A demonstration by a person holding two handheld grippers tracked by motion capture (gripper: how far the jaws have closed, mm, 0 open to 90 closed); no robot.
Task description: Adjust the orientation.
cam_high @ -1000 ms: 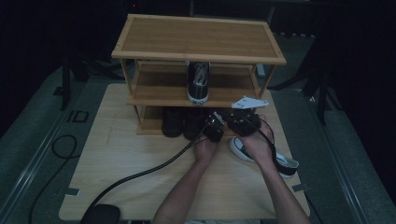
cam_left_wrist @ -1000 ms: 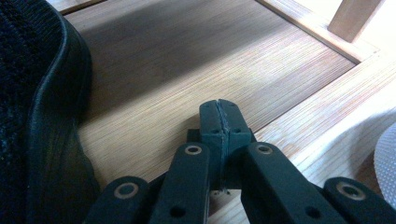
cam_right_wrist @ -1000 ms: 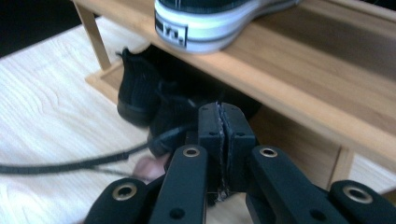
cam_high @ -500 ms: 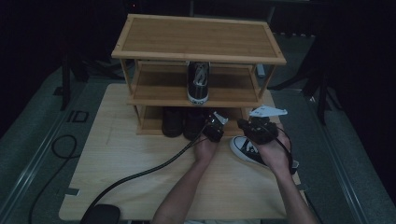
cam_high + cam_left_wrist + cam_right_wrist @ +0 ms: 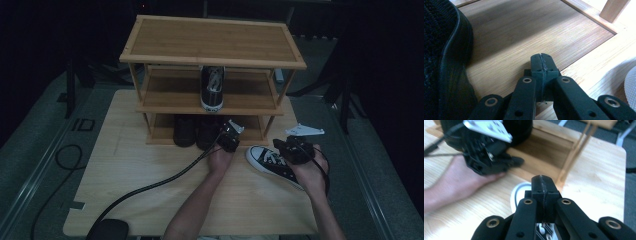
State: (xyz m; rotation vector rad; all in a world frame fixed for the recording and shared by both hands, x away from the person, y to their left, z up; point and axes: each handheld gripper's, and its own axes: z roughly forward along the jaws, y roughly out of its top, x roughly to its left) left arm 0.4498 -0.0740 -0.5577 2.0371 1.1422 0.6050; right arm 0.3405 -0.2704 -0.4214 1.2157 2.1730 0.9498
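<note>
A black-and-white sneaker [image 5: 270, 162] lies on the wooden table [image 5: 150, 170], right of the rack's front. My right gripper [image 5: 284, 147] hovers just over its heel end, jaws shut with nothing between them. In the right gripper view the shut jaws [image 5: 542, 183] point over the sneaker's white toe cap [image 5: 520, 192] toward the left gripper [image 5: 489, 152]. My left gripper [image 5: 225, 135] rests at the front of the rack's bottom shelf, shut and empty. In the left gripper view its jaws [image 5: 541, 62] lie over the bottom shelf board [image 5: 524, 32], beside a black shoe [image 5: 446, 57].
The three-level wooden shoe rack [image 5: 210, 40] stands at the back of the table. A matching sneaker [image 5: 212, 87] sits on its middle shelf, toe forward. Two black shoes [image 5: 185, 130] stand on the bottom shelf. A black cable [image 5: 150, 187] trails from the left gripper across the table.
My right gripper has moved to the right and lower, from beside the left gripper at the rack to above the sneaker on the table. The left gripper stayed put.
</note>
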